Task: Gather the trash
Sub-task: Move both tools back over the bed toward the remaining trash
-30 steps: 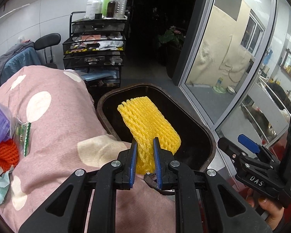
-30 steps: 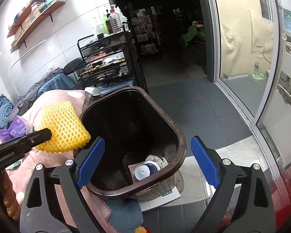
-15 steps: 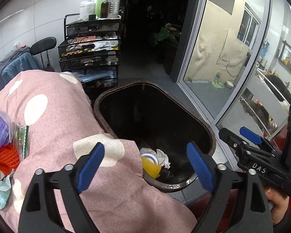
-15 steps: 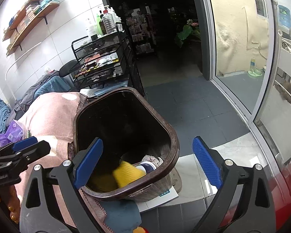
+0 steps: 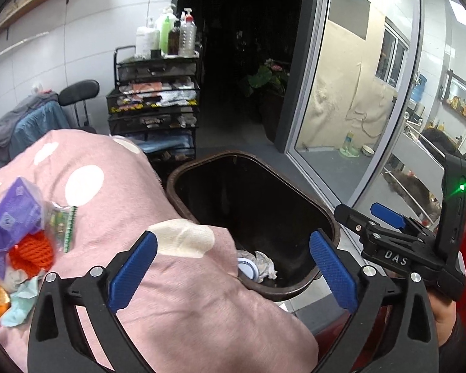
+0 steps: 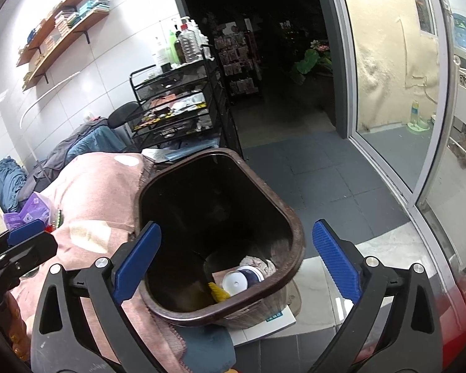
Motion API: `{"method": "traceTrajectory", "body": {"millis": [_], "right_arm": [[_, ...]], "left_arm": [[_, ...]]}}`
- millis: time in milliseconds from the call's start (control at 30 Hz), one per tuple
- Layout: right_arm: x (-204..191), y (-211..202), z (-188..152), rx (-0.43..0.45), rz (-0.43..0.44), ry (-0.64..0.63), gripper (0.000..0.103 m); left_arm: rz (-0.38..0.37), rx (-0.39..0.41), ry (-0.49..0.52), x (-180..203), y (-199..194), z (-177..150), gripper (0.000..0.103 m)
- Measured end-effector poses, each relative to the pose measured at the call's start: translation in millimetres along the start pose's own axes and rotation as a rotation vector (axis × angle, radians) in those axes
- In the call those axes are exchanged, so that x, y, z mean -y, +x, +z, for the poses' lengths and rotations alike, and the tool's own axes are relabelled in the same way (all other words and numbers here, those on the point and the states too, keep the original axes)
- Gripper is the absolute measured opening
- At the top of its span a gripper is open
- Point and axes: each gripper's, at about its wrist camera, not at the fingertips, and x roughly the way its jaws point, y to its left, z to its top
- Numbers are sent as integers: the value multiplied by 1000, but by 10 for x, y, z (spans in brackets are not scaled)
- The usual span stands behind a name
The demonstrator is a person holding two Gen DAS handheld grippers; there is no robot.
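Your left gripper (image 5: 233,258) is spread wide with nothing between its blue pads, poised over the near edge of the pink dotted blanket (image 5: 177,295) and the near rim of the brown trash bin (image 5: 295,195). Your right gripper (image 6: 236,258) is just as wide and just as empty, looking straight down into that same bin (image 6: 295,227). Down at the bottom, the yellow foam net (image 6: 219,292) lies against the near wall, right beside a white-capped container (image 6: 237,281) and some crumpled paper (image 6: 254,262). Off to the left on the blanket, more trash waits in a pile: a purple packet (image 5: 12,214), an orange foam net (image 5: 31,253) just below it and a clear wrapper with green edging (image 5: 63,227) beside them. Far behind the bin stands a black wire cart (image 5: 155,115) topped with bottles (image 5: 167,34).
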Motion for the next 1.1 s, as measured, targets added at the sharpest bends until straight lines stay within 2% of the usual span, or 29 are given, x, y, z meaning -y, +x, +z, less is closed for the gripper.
{"method": "traceTrajectory", "body": {"millis": [167, 300, 567, 900, 1100], "right_arm": [[-214, -6, 8, 0, 60, -35, 97], [-440, -5, -17, -7, 110, -78, 97], [-1047, 5, -100, -35, 230, -185, 97], [-1862, -10, -211, -77, 391, -340, 97], [-2304, -37, -340, -106, 466, -416, 97]], "left_arm": [[85, 66, 35, -46, -238, -113, 98], [140, 95, 22, -167, -422, -223, 97], [301, 142, 8, -499, -778, -477, 98], [382, 121, -192, -1207, -1167, -857, 97], [498, 111, -238, -1655, -1428, -1056, 97]]}}
